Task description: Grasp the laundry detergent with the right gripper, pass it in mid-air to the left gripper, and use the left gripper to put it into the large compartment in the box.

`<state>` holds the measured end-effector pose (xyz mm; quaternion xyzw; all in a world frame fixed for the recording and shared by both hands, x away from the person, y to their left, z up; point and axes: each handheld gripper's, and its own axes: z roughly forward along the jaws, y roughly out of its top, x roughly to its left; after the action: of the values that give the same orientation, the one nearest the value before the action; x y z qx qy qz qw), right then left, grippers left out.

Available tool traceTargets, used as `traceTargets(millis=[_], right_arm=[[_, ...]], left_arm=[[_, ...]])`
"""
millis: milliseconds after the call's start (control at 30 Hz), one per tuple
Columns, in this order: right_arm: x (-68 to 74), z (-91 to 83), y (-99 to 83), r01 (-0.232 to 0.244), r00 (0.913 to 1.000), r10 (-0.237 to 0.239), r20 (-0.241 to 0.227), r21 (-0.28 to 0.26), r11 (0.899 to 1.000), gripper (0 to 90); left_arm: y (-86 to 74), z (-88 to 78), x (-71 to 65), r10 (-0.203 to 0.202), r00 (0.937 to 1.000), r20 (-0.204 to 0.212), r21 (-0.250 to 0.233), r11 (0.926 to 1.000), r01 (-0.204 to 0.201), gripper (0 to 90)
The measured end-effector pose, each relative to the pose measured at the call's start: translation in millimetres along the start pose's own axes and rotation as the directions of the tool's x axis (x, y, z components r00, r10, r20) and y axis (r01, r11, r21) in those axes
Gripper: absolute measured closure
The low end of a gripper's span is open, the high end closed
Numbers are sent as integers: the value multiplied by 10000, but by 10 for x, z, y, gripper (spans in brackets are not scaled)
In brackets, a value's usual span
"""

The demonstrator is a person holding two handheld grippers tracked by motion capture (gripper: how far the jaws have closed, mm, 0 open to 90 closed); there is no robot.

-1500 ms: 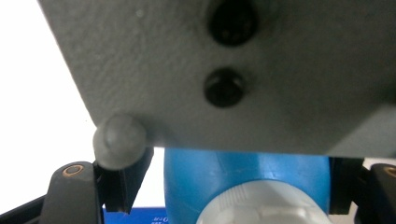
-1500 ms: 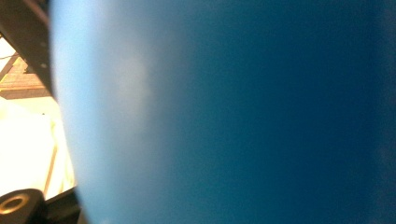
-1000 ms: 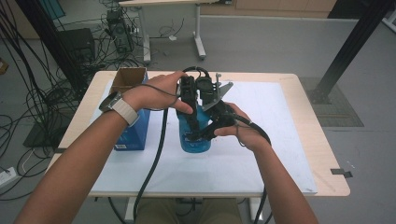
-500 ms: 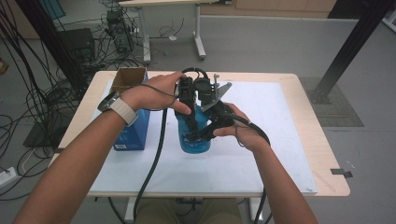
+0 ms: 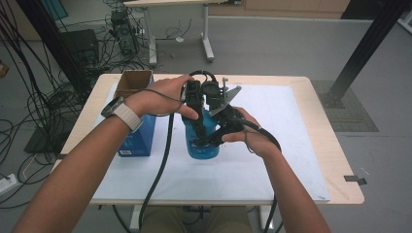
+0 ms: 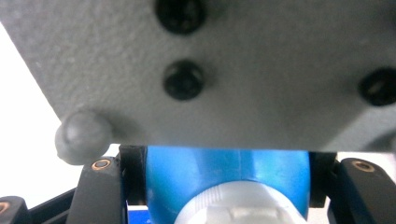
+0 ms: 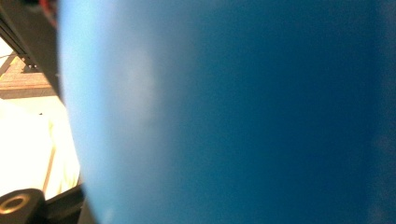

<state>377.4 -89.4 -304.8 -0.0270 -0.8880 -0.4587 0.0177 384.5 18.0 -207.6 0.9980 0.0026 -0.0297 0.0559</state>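
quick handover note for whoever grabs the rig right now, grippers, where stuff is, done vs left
Left gripper: shut on the blue bottle near its white cap.
Right gripper: shut on the bottle's body from the side.
Bottle stands upright on the white mat, beside the open blue box.
Done: both grips set.
Left: cap is still on; likely twist it off.

High view up above, looking down on the bench [image 5: 311,145], both gripper views very close up, all three sharing the blue bottle [image 5: 201,143].
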Motion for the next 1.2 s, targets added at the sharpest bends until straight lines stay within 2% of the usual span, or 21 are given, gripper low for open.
traceTargets(millis=[600, 633, 667, 933, 1033, 1200], right_arm=[[5, -12, 2, 44, 10000, -44, -27, -24, 10000, 441], [14, -12, 7, -46, 9999, 46, -131, -42, 10000, 441], [4, -11, 7, 73, 10000, -73, -32, -4, 10000, 441], [1, -5, 21, 115, 9999, -116, -83, -16, 9999, 441], [11, -3, 26, 2, 9998, -4, -207, -56, 10000, 441], [1, -5, 27, 69, 9999, -69, -99, 13, 10000, 440]], left_arm=[[-7, -7, 1, -97, 9999, 50, -139, 9999, 97, 378], [-9, -7, -1, -109, 9999, 52, -146, 9998, 110, 378], [-10, -10, -4, -125, 9999, 34, -135, 9998, 125, 378], [-28, -19, -4, -138, 9999, 40, -179, 9997, 139, 378], [-34, -20, -3, -169, 9998, 46, -237, 9996, 170, 378], [-39, -21, 2, -175, 9998, 50, -263, 9995, 176, 378]])
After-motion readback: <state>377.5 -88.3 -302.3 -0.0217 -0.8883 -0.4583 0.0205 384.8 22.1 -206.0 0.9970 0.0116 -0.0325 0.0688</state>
